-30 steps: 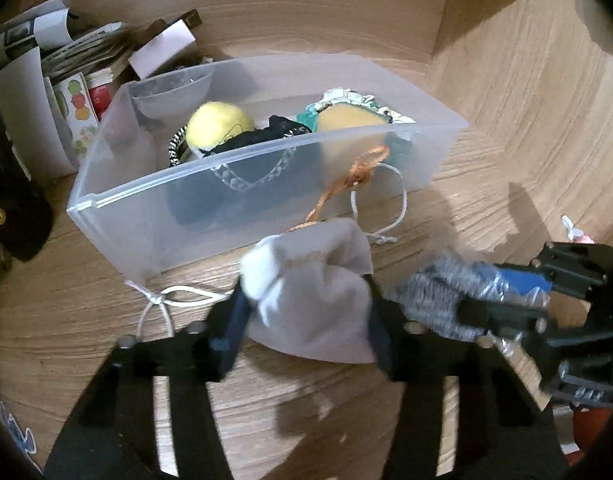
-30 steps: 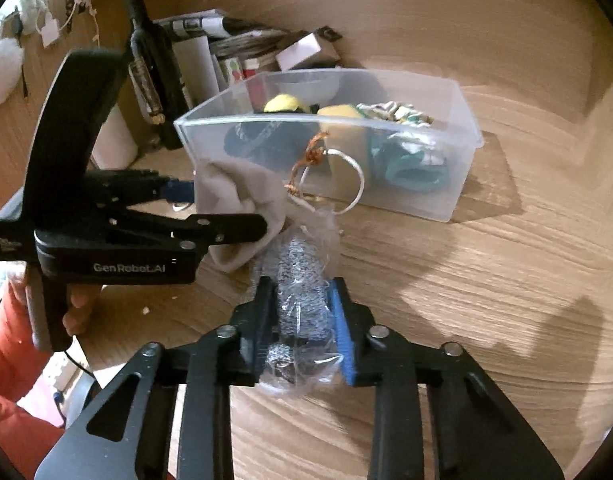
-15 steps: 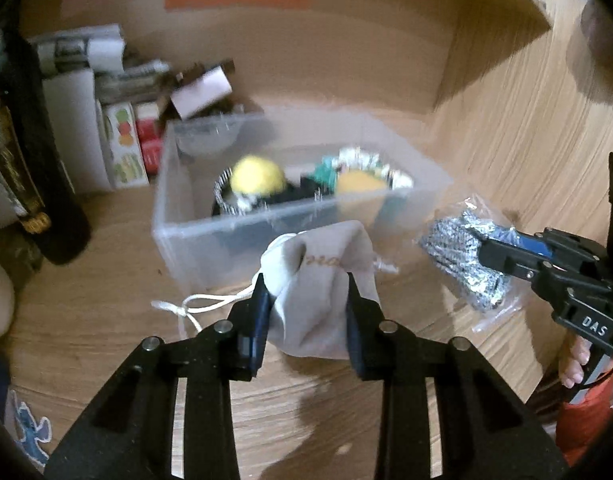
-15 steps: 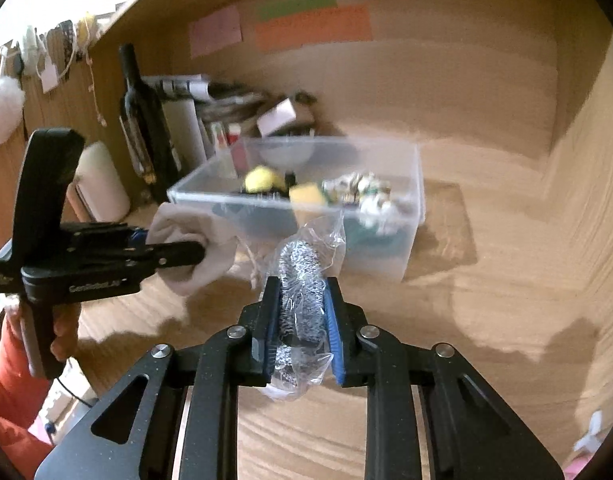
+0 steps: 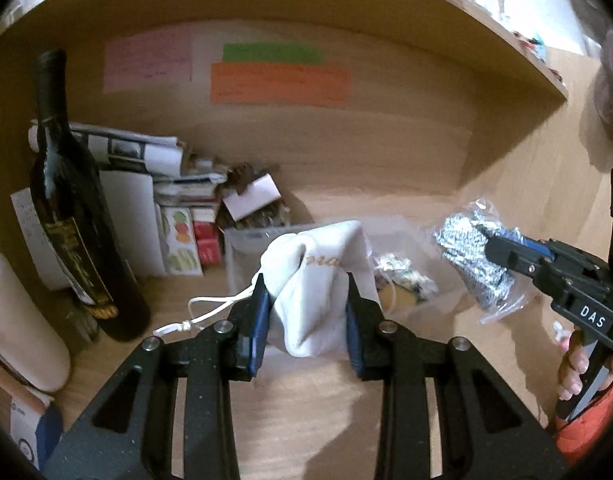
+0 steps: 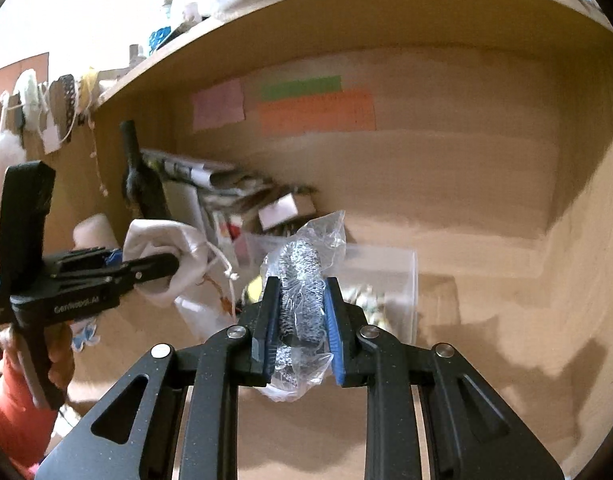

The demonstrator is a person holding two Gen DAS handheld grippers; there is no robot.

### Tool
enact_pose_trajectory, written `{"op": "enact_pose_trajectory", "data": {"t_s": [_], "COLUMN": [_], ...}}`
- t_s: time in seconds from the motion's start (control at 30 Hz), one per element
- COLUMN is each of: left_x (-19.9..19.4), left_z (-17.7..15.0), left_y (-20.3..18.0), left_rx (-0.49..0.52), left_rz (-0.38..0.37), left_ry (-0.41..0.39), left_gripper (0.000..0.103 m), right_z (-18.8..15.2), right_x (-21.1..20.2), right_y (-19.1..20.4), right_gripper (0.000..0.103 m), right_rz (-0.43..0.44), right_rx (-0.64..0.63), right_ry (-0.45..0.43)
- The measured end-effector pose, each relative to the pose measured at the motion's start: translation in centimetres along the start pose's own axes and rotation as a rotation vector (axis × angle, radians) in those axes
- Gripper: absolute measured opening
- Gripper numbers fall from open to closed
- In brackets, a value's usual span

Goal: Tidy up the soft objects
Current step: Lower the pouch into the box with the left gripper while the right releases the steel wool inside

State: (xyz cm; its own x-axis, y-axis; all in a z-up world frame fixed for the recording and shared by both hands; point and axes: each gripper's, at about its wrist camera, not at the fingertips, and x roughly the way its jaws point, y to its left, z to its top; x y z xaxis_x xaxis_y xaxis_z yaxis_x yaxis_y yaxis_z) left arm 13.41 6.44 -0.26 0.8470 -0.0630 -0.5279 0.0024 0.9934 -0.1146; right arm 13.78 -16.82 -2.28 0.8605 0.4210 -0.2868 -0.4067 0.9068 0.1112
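My left gripper [image 5: 306, 312] is shut on a white drawstring pouch [image 5: 322, 280] and holds it up in the air in front of the clear plastic bin [image 5: 242, 256]. The pouch also shows in the right wrist view [image 6: 166, 256]. My right gripper [image 6: 300, 320] is shut on a grey-and-white knitted item sealed in a clear plastic bag [image 6: 302, 300], also lifted; it shows at the right of the left wrist view [image 5: 474, 260]. The bin [image 6: 390, 276] sits on the wooden desk below both and holds several soft items.
A dark wine bottle [image 5: 74, 232] stands at the left. Stacked papers, boxes and booklets [image 5: 178, 216] lie behind the bin. Coloured sticky notes [image 5: 278, 80] are on the back wall. A wooden side wall [image 6: 586, 240] rises at the right.
Both grippers have risen and pulled back from the desk with their loads. The bin now looks smaller and farther below, and the back wall with the notes has come into view.
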Motion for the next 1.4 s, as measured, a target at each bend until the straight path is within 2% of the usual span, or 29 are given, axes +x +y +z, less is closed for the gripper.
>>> {"op": "enact_pose_trajectory", "data": {"t_s": [0.2, 0.47, 0.63, 0.73, 0.8, 0.9, 0.97, 1.1, 1.4], "left_x": [2.7, 8.0, 9.1, 10.2, 10.6, 10.4, 10.2, 9.2, 3.7], "left_z": [0.4, -0.6, -1.2, -1.8, -2.1, -2.2, -2.2, -2.0, -0.5], "left_y": [1.0, 2.0, 1.0, 0.7, 0.8, 0.9, 0.9, 0.6, -0.7], "left_rx": [-0.023, -0.052, 0.004, 0.02, 0.019, 0.007, 0.001, -0.003, -0.007], "left_rz": [0.037, 0.036, 0.046, 0.037, 0.038, 0.019, 0.011, 0.021, 0.021], "left_ry": [0.024, 0.132, 0.13, 0.174, 0.188, 0.192, 0.192, 0.17, 0.027], "left_gripper": [0.033, 0.033, 0.033, 0.033, 0.036, 0.039, 0.041, 0.046, 0.054], "right_z": [1.3, 1.2, -0.1, -0.5, -0.7, -0.7, -0.6, 0.0, 1.5], "right_x": [3.2, 8.8, 11.6, 12.3, 12.4, 12.3, 12.3, 11.0, 5.3], "right_y": [-0.3, -0.4, -0.3, -0.4, -0.6, -0.8, -0.8, -0.5, 1.2], "right_gripper": [0.019, 0.019, 0.019, 0.022, 0.023, 0.03, 0.04, 0.044, 0.052], "right_rz": [-0.019, -0.024, -0.024, -0.036, -0.045, -0.051, -0.054, -0.057, -0.056], "right_rx": [0.006, -0.009, -0.038, -0.053, -0.058, -0.058, -0.058, -0.069, -0.092], "right_ry": [0.019, 0.119, 0.203, 0.232, 0.238, 0.244, 0.242, 0.211, 0.093]}}
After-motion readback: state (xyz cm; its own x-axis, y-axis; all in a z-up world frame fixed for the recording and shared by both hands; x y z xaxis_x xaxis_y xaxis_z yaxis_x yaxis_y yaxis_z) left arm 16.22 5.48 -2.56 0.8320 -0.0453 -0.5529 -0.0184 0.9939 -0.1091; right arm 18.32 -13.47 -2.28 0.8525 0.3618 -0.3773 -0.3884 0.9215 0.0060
